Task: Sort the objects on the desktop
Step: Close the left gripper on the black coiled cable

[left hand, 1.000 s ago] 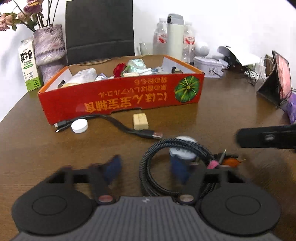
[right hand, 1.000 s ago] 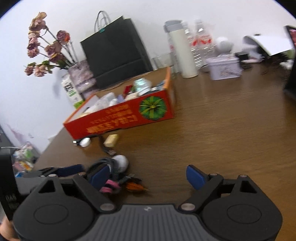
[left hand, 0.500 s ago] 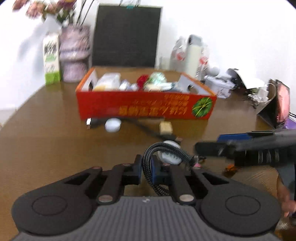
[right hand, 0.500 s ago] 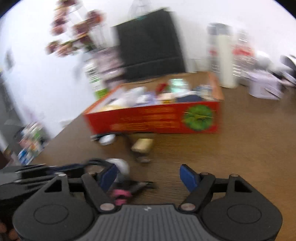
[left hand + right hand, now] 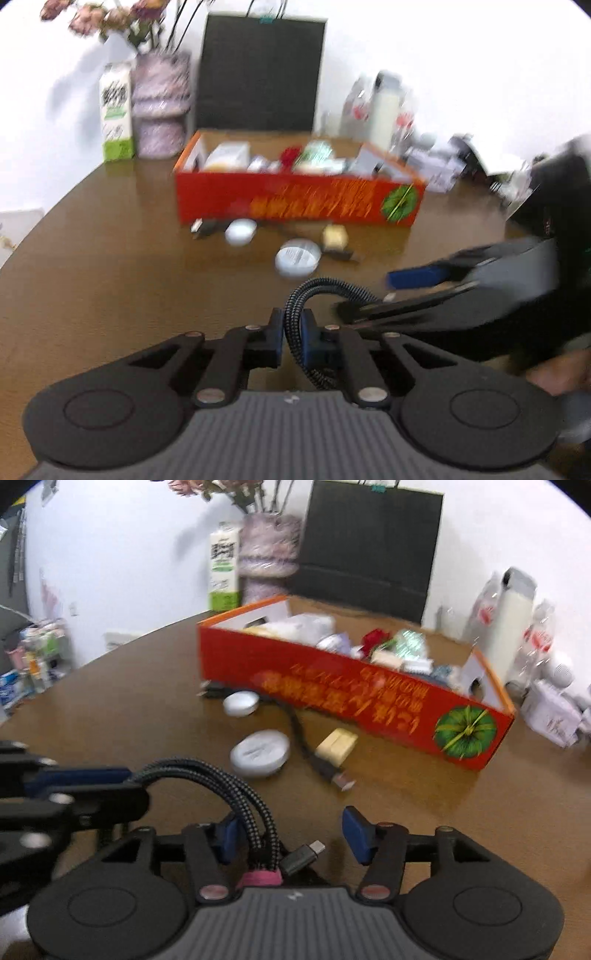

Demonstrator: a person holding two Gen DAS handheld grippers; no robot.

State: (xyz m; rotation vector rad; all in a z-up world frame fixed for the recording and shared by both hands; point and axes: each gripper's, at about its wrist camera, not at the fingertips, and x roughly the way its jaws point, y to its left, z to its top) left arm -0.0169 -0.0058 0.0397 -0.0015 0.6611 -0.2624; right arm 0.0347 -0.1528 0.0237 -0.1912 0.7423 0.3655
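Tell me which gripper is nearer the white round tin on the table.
Left, though not by much. The left gripper, shut on the braided cable, sits just short of the white round tin; the right gripper sits slightly farther back.

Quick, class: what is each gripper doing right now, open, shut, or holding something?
Left gripper: shut on the braided cable.
Right gripper: jaws closing around the same cable's bundled end, with a gap at the right pad, so not yet gripping.

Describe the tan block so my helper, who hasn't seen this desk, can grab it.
Find the red box on the table. In front of its pumpkin-logo end lies the tan block, beside a black cable. It is boxy; the nearby white lids are round.
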